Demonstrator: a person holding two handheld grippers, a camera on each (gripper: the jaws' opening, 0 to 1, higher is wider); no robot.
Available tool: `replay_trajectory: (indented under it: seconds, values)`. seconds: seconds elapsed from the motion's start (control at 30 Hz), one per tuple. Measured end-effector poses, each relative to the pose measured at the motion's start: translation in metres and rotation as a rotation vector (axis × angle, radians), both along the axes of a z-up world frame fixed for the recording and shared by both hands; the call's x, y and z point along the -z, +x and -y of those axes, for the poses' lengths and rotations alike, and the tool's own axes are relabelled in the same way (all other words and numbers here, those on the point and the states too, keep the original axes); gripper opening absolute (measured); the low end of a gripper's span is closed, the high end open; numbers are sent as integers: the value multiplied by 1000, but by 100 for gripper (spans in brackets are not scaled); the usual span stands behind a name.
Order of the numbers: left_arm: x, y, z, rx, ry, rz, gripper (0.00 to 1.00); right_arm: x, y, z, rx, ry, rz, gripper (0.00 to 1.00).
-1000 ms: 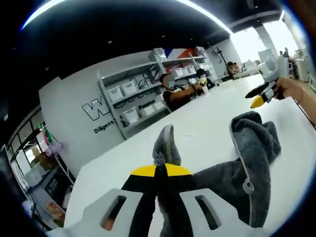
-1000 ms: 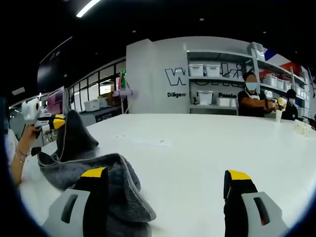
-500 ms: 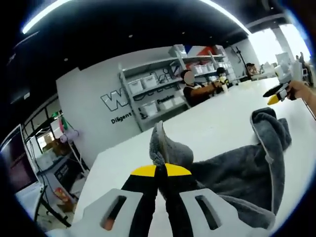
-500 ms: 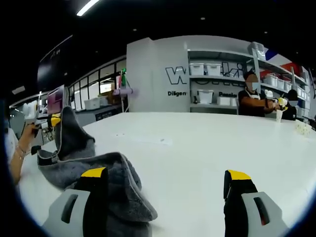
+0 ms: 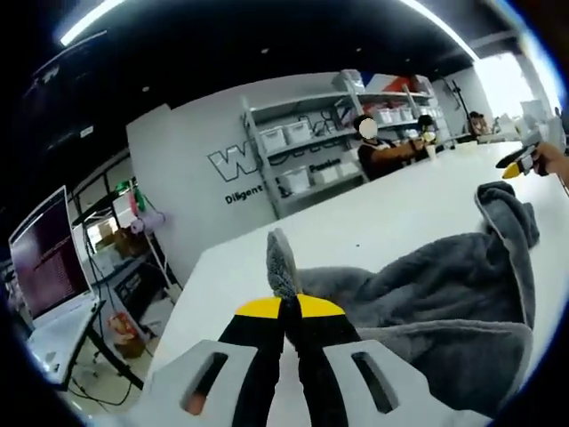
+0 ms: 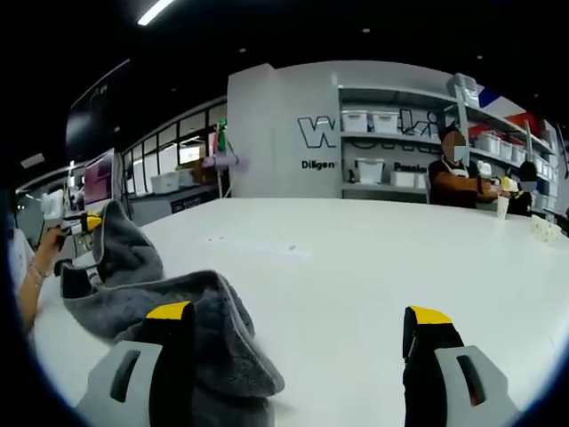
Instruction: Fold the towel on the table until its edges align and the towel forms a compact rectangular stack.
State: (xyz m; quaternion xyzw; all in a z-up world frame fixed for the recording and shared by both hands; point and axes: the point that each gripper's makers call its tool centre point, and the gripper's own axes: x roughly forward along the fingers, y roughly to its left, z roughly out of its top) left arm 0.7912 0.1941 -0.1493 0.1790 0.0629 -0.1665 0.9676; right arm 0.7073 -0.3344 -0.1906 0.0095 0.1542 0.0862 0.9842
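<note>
**Left tongs pinch a towel corner; right tongs stand apart beside the heap**

In the left gripper view, the left tongs (image 5: 290, 313) are clenched on a corner of the grey towel (image 5: 427, 302), their yellow-tipped jaws pressed together with a small peak of cloth standing up just past the tips. From that pinch the towel spreads rightward in loose, rumpled folds over the white table (image 5: 373, 227) (its bound hem runs along the far right edge). Beyond the heap, at the right edge of this view, a hand (image 5: 556, 160) holds the right tongs low over the table, yellow tip pointing left.

In the right gripper view, the right tongs (image 6: 298, 334) are spread wide and hold nothing; bare table shows between the jaws. The left jaw sits just beside, perhaps touching, a thick fold of the towel (image 6: 178, 307), which lies bunched at the lower left on the table (image 6: 356, 258). Farther left the cloth rises to a point where the left tongs (image 6: 89, 222) grip it, carried by a hand and wrist at the picture's edge.

Past the table stands a grey wall with lettering, shelves (image 6: 391, 151) of white bins, and people (image 6: 449, 178) seated at the far end.
</note>
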Motion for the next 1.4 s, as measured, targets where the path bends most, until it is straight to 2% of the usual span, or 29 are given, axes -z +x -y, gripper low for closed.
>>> replay_trajectory:
  seconds: [0.2,0.37,0.53,0.67,0.97,1.07,1.17,1.4]
  values:
    - [21,0,-23,-34,-3,-40,3,1,0,-1,0,1,-3,99]
    - [32,-3,-39,-64,-9,-63,3,5,-1,-2,2,-9,-14,99]
    - [48,-2,-52,-89,14,-104,3,8,0,-1,7,-18,-22,99]
    - [67,-2,-54,-87,43,-159,3,10,0,0,9,-22,-29,99]
    - [92,0,-50,-79,82,-223,6,12,0,1,12,-30,-38,99]
    - [90,-1,-49,-79,59,-223,10,13,0,1,13,-31,-40,99]
    - [78,-3,-48,-76,14,-174,14,13,0,2,13,-30,-40,99]
    - [48,-8,-43,-31,-162,-95,32,14,2,2,13,-31,-45,99]
